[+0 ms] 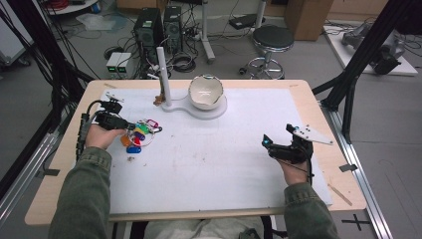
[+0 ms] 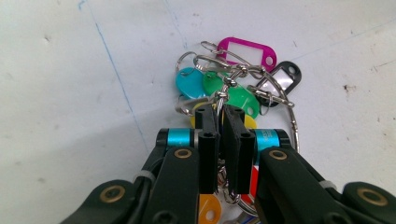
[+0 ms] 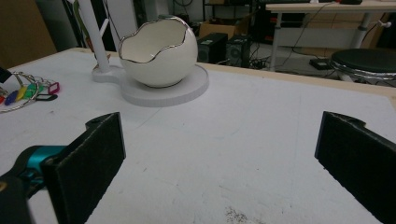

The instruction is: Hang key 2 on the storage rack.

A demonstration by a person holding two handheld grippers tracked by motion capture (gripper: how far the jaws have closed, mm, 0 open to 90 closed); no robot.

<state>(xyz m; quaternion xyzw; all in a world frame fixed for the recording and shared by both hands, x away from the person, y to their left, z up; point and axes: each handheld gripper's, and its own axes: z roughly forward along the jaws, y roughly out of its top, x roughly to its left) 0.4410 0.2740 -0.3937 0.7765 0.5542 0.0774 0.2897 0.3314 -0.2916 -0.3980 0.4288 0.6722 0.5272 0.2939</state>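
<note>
Left gripper (image 2: 226, 122) pinching a bunch of key tags (image 1: 138, 134) near the table's left edge; right gripper (image 3: 219, 158) hovering open near the right edge.

Nearest the person, two hands are each holding one gripper over the white table (image 1: 209, 164): the right gripper's two fingers (image 3: 93, 154) are standing wide apart above bare surface, while the left gripper's two fingers (image 2: 208, 144) are closing almost together on the metal ring (image 2: 224, 88) of the bunch. At least six tags are fanning out from that ring: pink, black, teal, green, yellow and orange, with red and blue ones also showing from above. Farther back, toward the far edge, one cracked-egg-shaped white bowl (image 1: 205, 92) is sitting on a white base (image 1: 211, 110) beside one upright white post (image 1: 163, 77).
</note>
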